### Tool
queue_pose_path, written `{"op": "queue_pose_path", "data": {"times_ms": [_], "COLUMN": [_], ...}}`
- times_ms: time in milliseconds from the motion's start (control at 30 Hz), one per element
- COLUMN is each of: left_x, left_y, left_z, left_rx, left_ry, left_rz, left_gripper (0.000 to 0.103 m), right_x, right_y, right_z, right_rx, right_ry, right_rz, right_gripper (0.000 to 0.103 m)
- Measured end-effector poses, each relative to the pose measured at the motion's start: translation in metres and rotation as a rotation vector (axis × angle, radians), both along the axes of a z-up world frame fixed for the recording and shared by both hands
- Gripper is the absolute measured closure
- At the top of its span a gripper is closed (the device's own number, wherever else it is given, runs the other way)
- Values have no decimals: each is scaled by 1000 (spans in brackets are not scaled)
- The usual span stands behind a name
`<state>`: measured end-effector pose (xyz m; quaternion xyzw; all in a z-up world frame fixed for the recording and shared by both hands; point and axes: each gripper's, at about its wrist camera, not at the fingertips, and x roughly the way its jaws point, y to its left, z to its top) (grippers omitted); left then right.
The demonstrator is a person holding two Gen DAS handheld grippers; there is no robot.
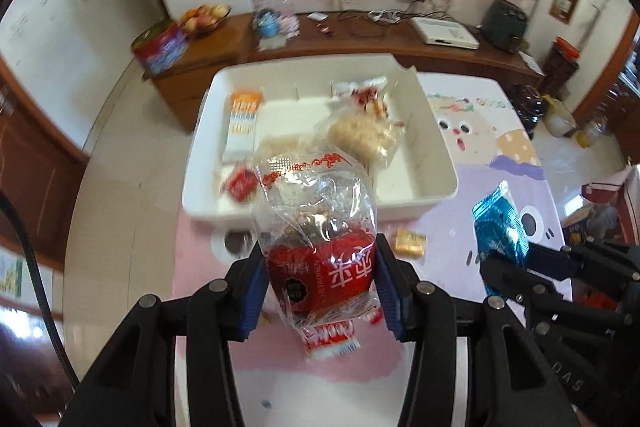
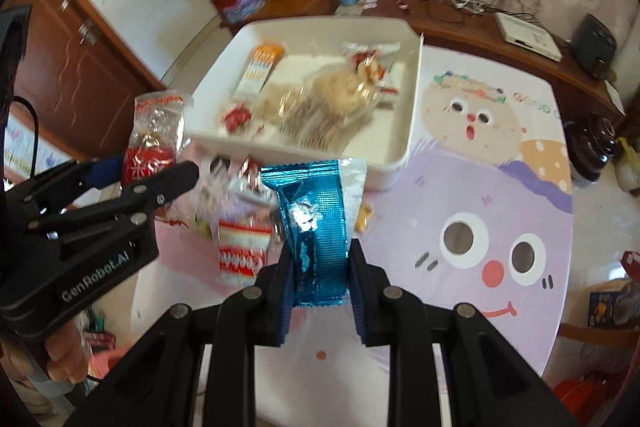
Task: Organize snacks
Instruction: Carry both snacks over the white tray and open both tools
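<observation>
My left gripper [image 1: 320, 259] is shut on a clear-and-red snack bag [image 1: 316, 227], held above the table just in front of the white bin [image 1: 436, 151]. It also shows in the right wrist view [image 2: 154, 143]. My right gripper [image 2: 320, 259] is shut on a blue foil snack packet [image 2: 316, 227], also seen in the left wrist view [image 1: 500, 231], to the right of the left gripper. The white bin [image 2: 412, 99] holds an orange-striped packet [image 2: 260, 67], a small red packet [image 2: 236, 117] and clear bags of pale snacks [image 2: 340, 95].
On the cartoon tablecloth [image 2: 480, 187] lie a red-and-white packet [image 2: 240, 251] and a small golden packet [image 1: 410, 242], both near the bin's front. A wooden sideboard [image 1: 400, 43] with a fruit bowl [image 1: 204, 17] and a red tin [image 1: 160, 45] stands behind.
</observation>
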<state>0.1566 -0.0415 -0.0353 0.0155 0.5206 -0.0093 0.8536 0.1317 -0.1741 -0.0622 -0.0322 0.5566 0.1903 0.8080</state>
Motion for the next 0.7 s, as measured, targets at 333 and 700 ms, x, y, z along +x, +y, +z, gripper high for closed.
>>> {"op": "queue_pose_path", "data": {"times_ms": [333,700], "left_x": [76,170], "left_y": [48,74], "left_z": [32,37], "left_rx": [25,4], "left_ry": [-112,-160], "left_rz": [-125,-99], "left_gripper": [56,56], "right_x": [53,132], "right_y": [39,65], "right_z": [50,85], "right_rx": [-26,0], "right_ry": [-124,-217], "right_rz": [-151,-259], "right_gripper": [79,79]}}
